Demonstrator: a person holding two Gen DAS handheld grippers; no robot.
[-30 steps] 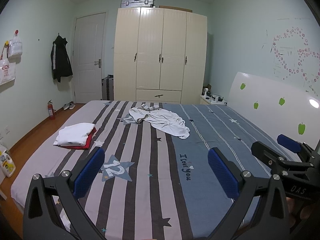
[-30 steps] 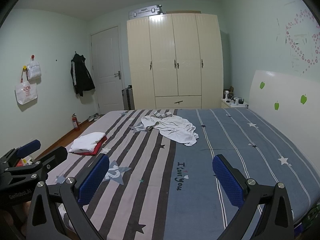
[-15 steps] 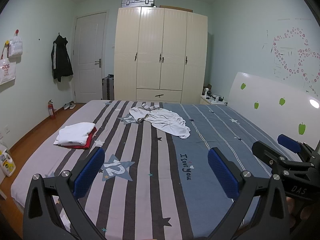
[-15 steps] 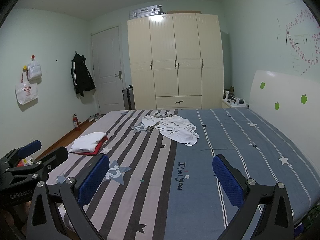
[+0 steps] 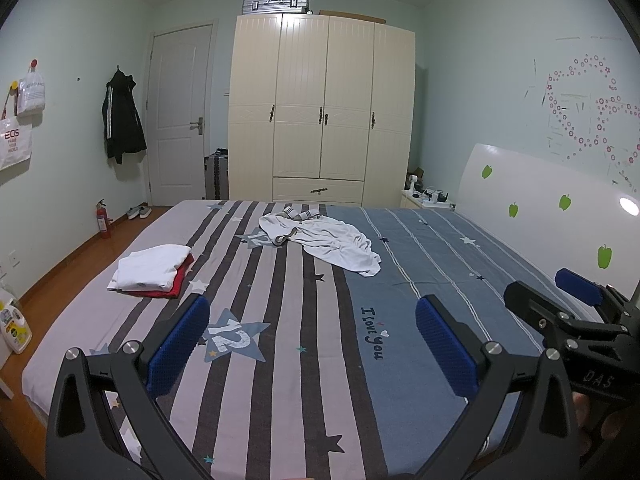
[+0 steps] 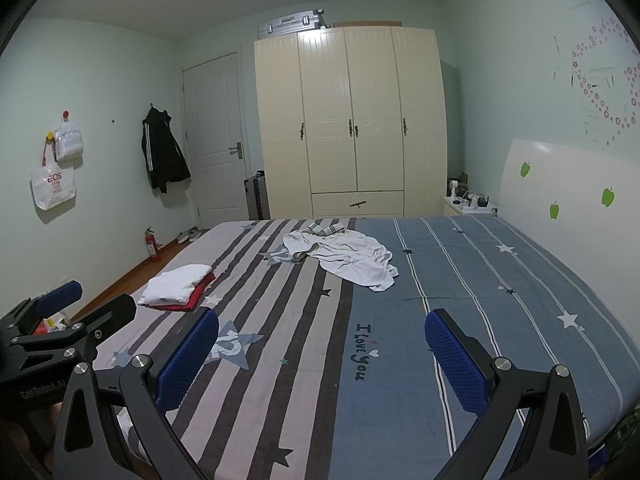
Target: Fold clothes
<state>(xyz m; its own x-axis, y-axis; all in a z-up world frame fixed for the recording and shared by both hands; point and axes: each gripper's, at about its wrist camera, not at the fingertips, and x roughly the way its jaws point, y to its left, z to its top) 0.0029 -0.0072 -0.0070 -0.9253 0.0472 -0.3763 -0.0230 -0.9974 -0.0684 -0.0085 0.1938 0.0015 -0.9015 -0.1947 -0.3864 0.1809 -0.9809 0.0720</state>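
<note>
A wide bed with a striped grey-and-blue star-print sheet (image 5: pixel 288 320) filled the room ahead of both grippers. Behind it, far beyond the fingers, stood a tall cream four-door wardrobe (image 5: pixel 320 108) with a silver hard-shell suitcase (image 5: pixel 276 3) lying on top. A white headboard with green apple stickers (image 5: pixel 540 208) ran along the side to the right of the fingers.

On the sheet, well ahead of the fingers and roughly in line with the gap between them, lay a crumpled white garment with grey-striped trim (image 5: pixel 324 240), spread loose and unfolded. Ahead and to the left of the left gripper's fingers sat a small stack: a folded white garment (image 5: pixel 150 266) resting on a folded red garment (image 5: pixel 180 280).

The left gripper (image 5: pixel 312 344) hung low over the near part of the bed, its blue-padded fingers spread wide apart and holding nothing. The right gripper (image 6: pixel 322 354) was just beside it, likewise released, its fingers parted over bare sheet and clear of any cloth. Each gripper showed at the edge of the other's view.
</note>
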